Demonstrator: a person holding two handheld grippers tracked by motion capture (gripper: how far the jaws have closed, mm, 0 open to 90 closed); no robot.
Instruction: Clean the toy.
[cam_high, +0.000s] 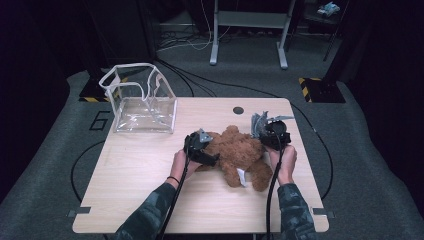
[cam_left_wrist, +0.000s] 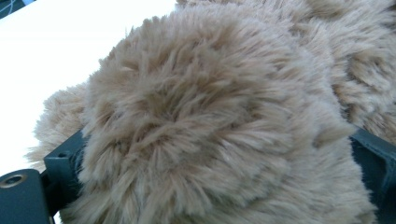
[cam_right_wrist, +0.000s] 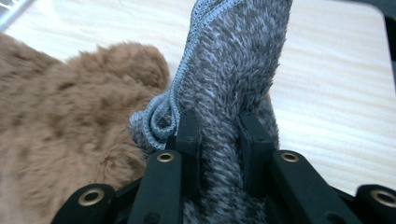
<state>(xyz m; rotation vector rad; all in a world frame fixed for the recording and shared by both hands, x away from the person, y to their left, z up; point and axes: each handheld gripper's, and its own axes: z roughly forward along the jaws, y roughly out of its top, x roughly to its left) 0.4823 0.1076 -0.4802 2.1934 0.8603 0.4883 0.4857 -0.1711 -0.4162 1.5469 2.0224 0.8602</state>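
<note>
Both claws are at work: the right claw (cam_right_wrist: 218, 128) is clenched on a grey cloth (cam_right_wrist: 233, 70) with a blue stitched hem, while the left claw (cam_high: 200, 147) has its jaws pressed into the fur of the brown teddy bear (cam_high: 240, 155), which lies mid-tabletop (cam_high: 150, 175), right of the clear bag (cam_high: 142, 100). The bear looks light, soft and squashy, so a limb or thick fold should grip best. Fur hides the left jaws' tips, and the bear's face cannot be made out.

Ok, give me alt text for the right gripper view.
The right gripper pinches a grey fuzzy cloth with blue stitched edging between its two black jaws. A brown teddy bear lies at left on the light wooden table.
</note>
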